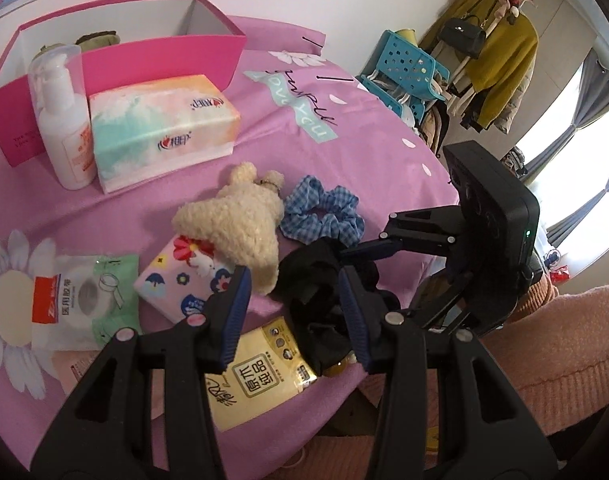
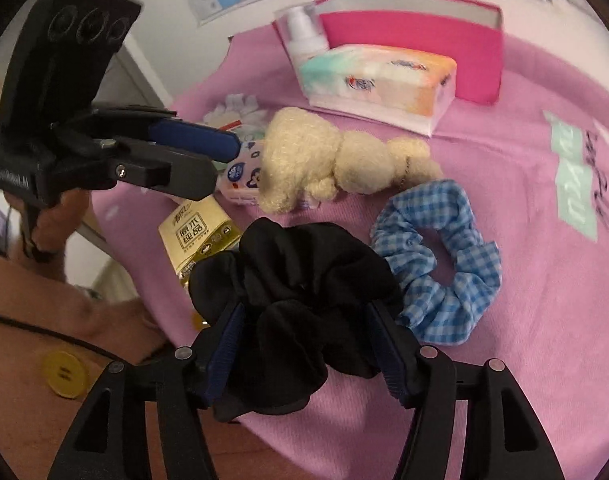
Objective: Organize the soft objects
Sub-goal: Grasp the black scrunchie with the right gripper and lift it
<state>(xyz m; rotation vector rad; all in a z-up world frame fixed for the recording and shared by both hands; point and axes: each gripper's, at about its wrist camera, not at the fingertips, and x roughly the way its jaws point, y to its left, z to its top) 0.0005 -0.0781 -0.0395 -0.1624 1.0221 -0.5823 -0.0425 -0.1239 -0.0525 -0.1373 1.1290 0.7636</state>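
Note:
A black scrunchie (image 2: 300, 292) lies on the pink bedsheet, and my right gripper (image 2: 304, 344) is closed around its near side; it also shows in the left wrist view (image 1: 316, 280). My left gripper (image 1: 296, 300) is open, its fingers straddling the black scrunchie's edge and a yellow tissue pack (image 1: 252, 380). A blue checked scrunchie (image 2: 436, 256) lies just right of the black one. A cream plush toy (image 2: 328, 160) lies behind them, partly on a small patterned tissue pack (image 1: 176, 280). An open pink box (image 1: 116, 64) stands at the back.
A large tissue pack (image 1: 164, 128) and a white pump bottle (image 1: 60, 120) stand in front of the pink box. A tape packet (image 1: 84, 300) lies at the left. The bed edge is close at the front. A blue basket (image 1: 408, 64) and hanging clothes stand beyond the bed.

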